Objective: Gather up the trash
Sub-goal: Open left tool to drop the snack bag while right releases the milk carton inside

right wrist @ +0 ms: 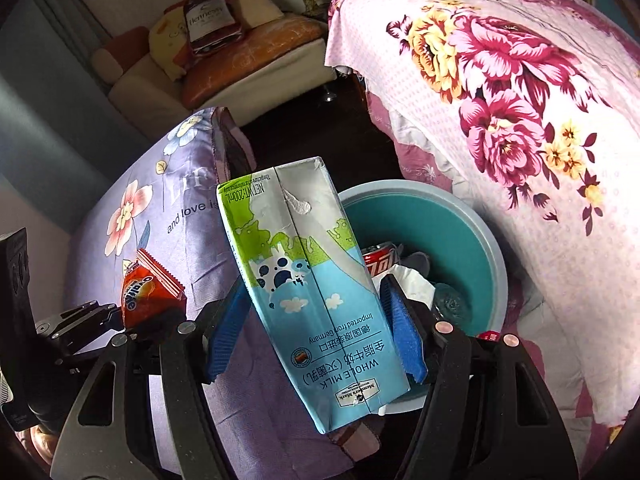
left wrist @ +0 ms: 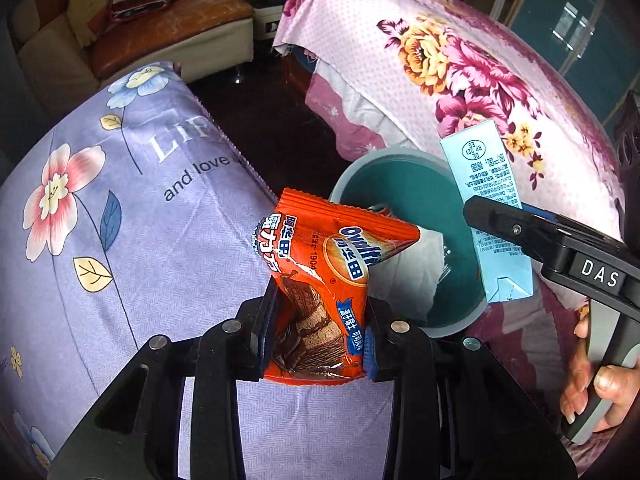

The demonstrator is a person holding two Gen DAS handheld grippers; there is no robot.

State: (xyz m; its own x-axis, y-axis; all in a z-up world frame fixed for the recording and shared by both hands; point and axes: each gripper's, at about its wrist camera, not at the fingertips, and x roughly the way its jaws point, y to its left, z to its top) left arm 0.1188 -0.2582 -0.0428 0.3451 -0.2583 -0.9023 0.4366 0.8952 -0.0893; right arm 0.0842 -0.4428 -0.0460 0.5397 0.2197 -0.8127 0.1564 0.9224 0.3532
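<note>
Step in hand: carrying two pieces of trash to the teal bin (left wrist: 404,184), which stands on the dark floor between the purple flowered cover (left wrist: 120,216) and the pink flowered cover (left wrist: 460,64); I judge this the delivery stage, neither piece let go yet.
Bin: open-topped, already holding a red can (right wrist: 380,261) and crumpled white paper (right wrist: 412,286).
Milk carton (right wrist: 316,280): clamped at its lower half in the right gripper (right wrist: 316,320), its far end tilted over the bin's near rim.
Snack wrapper (left wrist: 324,280): pinched in the left gripper (left wrist: 318,340), hanging beside the bin's left rim, over the edge of the purple cover.
Next move: probably bring each piece fully over the bin's mouth, then part the jaws; the wrapper calls for more travel than the carton.
Pose: both grippers angled steeply downward, side by side; a hand (left wrist: 600,380) grips the right gripper's handle.
</note>
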